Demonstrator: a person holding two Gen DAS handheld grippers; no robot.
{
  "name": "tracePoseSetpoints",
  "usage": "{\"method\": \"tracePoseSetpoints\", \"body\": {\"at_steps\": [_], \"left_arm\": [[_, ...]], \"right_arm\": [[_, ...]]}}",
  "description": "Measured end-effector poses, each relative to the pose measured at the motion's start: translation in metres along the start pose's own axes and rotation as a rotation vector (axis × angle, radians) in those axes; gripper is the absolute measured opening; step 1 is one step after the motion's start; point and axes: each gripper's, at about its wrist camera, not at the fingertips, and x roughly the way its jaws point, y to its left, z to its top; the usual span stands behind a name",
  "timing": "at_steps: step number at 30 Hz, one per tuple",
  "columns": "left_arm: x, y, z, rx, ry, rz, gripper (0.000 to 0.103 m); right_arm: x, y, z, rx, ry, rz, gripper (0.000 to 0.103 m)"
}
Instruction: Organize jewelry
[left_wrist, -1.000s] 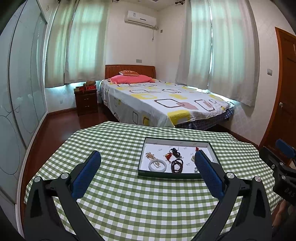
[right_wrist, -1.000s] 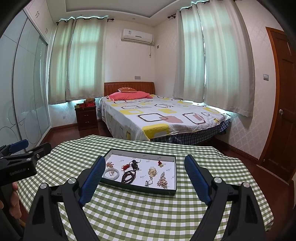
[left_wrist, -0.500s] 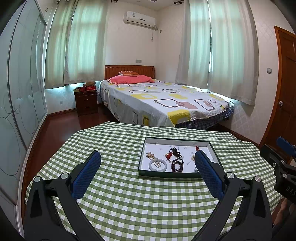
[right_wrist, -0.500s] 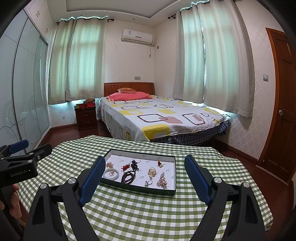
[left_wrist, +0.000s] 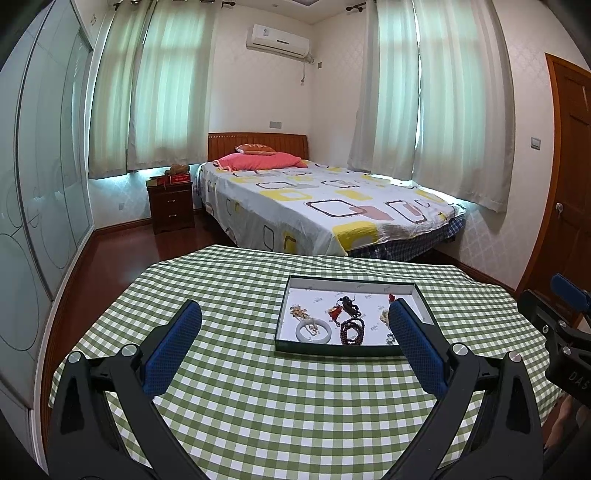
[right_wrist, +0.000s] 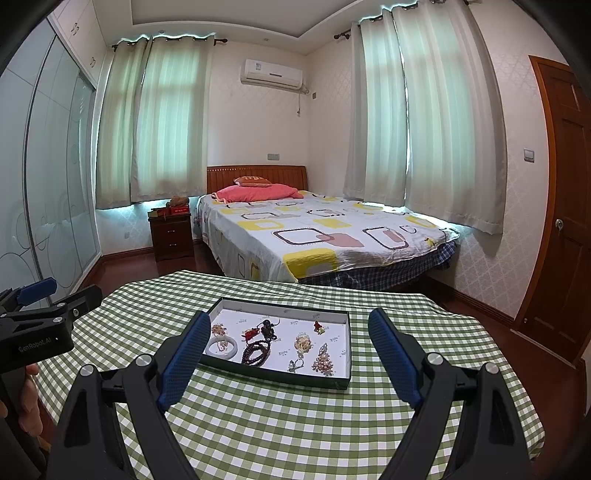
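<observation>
While above the table (left_wrist: 258, 406), both grippers level, fingers (right_wrist: 393, 356) wide apart

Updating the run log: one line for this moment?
left tool: open, empty | right tool: open, empty | jewelry in tray untouched

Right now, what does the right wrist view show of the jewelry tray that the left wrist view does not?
Only the right wrist view shows the pearl cluster and the gold brooch whole. Only the left wrist view shows bare tablecloth left of the tray. Both share the tray, the white bangle, the dark bead bracelet, and open, empty jaws.
</observation>
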Motion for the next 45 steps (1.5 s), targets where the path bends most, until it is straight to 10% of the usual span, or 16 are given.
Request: {"method": "tracePoseSetpoints", "body": {"at_steps": [31,45], "left_arm": [[-0.007,-0.002,-0.004,0.026,-0.040,-0.009,0.099],[0.041,0.015,-0.015,-0.015,0.075,0.039,0.099]], "right_arm": [[-0.003,0.005,0.000,-0.007,0.011,-0.001,0.084],[0.013,-0.004,-0.011,0.003,0.043,-0.011,0.085]]}}
